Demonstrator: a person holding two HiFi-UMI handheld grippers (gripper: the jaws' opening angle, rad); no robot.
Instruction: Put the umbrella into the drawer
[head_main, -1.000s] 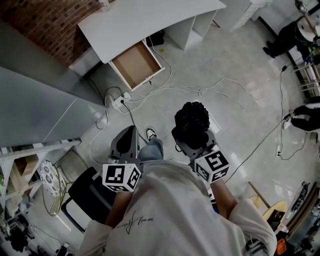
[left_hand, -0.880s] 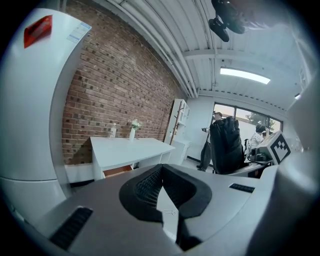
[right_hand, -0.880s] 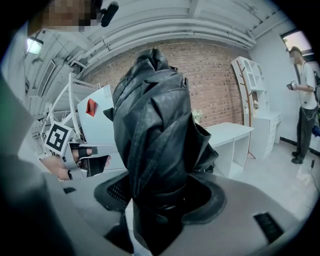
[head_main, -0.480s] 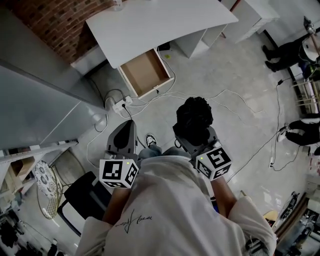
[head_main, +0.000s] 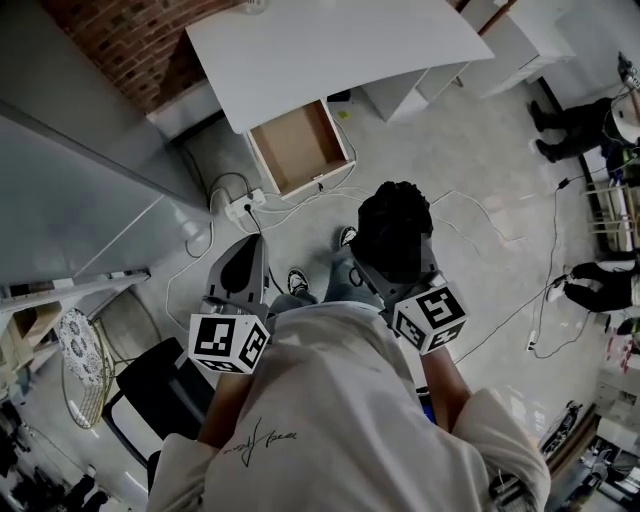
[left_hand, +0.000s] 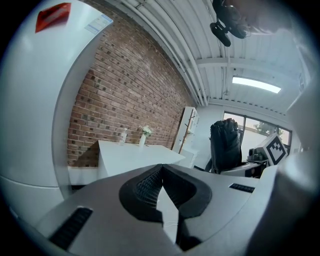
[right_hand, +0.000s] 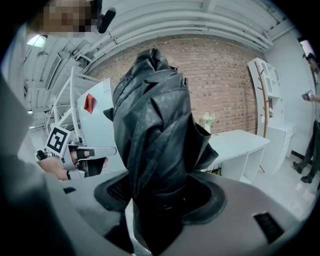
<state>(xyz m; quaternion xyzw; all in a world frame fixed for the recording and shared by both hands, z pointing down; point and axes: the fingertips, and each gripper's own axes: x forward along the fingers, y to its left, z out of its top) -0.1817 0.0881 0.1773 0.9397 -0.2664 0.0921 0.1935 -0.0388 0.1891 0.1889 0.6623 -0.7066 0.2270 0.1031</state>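
Black umbrella (head_main: 392, 228) in right gripper (right_hand: 159, 205), drawer (head_main: 300, 147) nearer than before.

Bright, even indoor light. A ceiling lamp (left_hand: 256, 85) glares. Gripper views bow toward dark round edges; the floor (head_main: 500, 280) shows soft sheen.

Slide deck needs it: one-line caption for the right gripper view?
Right gripper shut on a folded black umbrella, white desk and brick wall behind.
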